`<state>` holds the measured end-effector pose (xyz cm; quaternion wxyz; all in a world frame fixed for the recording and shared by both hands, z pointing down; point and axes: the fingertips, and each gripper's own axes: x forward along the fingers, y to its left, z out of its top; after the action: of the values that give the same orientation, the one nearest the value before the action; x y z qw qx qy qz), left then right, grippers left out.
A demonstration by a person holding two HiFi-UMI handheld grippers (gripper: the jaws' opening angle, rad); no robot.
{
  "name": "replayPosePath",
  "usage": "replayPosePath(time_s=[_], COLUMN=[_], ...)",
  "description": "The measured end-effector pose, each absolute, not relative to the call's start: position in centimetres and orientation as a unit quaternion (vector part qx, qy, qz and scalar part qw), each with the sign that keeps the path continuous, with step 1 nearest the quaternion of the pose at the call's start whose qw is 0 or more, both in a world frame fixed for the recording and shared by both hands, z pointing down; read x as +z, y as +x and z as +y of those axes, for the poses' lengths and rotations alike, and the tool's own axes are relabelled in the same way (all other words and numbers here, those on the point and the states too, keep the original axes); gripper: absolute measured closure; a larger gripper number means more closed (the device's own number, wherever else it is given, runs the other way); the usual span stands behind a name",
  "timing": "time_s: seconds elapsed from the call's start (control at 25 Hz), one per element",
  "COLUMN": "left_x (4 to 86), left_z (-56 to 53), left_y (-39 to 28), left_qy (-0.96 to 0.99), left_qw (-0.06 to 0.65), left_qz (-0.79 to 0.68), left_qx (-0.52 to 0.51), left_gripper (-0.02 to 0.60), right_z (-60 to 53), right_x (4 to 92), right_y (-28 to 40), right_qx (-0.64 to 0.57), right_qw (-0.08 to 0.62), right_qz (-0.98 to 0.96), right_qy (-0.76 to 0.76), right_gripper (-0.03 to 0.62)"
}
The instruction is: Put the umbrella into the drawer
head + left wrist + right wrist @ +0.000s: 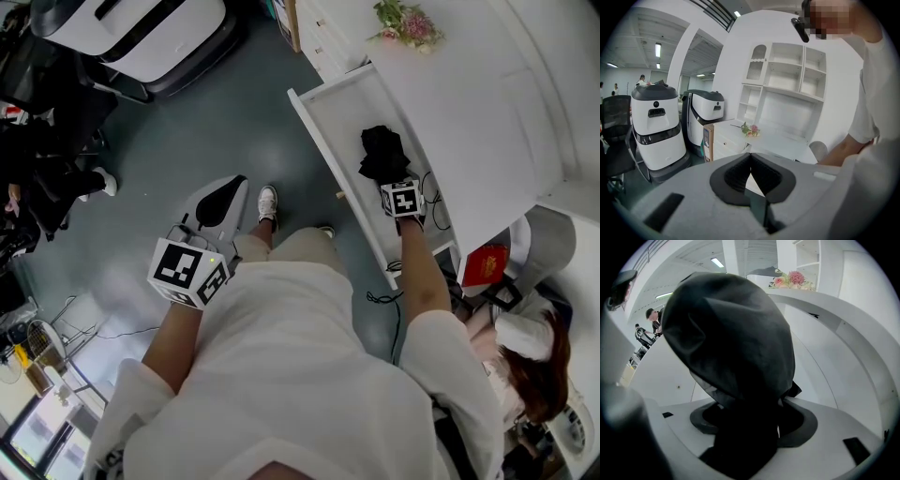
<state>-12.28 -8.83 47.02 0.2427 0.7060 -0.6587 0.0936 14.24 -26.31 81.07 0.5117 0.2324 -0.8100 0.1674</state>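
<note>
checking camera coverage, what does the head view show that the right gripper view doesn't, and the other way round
Only the head view: the left gripper out over the floor, and the full outline of the open drawer. Only the right gripper view: the jaws of the right gripper either side of the umbrella. Both: the black umbrella, the white drawer, the pink flowers.

You see a flower sprig (405, 23) at the white desk top's (487, 112) edge, white machines (141, 37) on the floor, and a red packet (485, 263) near a seated person (530, 361).
</note>
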Motion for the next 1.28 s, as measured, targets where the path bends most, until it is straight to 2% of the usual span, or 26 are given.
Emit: replayPosePath(time_s=[0.04,0.12,0.16,0.32,0.76,1.28], left_x=[46.9,46.6,46.5,46.2,45.4,43.2], left_z=[-8.7,-8.6,-8.5,-8.3,-8.5,-11.4], left_y=[-11.8,-11.0,-10.7,-9.2,-5.6,-1.2], left_qy=[0.709,0.716,0.719,0.731,0.781,0.855], left_qw=[0.241,0.238,0.236,0.233,0.212,0.150], left_qz=[-0.656,-0.650,-0.647,-0.636,-0.585,-0.490], left_qx=[0.094,0.093,0.093,0.086,0.063,0.078], left_gripper=[0.568,0.568,0.568,0.568,0.568,0.568], right_z=[-26.3,-26.2,-26.0,-25.5,-25.8,-21.8], right_x=[80.9,80.3,80.0,78.4,68.6,59.4], right_y=[14.1,13.7,13.5,13.7,15.3,19.9], right_qx=[0.180,0.215,0.222,0.194,0.189,0.198], right_qw=[0.502,0.474,0.465,0.471,0.363,0.216], right_qz=[-0.811,-0.815,-0.816,-0.820,-0.841,-0.847], right_qy=[0.238,0.257,0.262,0.262,0.354,0.443], right_gripper=[0.295,0.230,0.221,0.221,0.250,0.415])
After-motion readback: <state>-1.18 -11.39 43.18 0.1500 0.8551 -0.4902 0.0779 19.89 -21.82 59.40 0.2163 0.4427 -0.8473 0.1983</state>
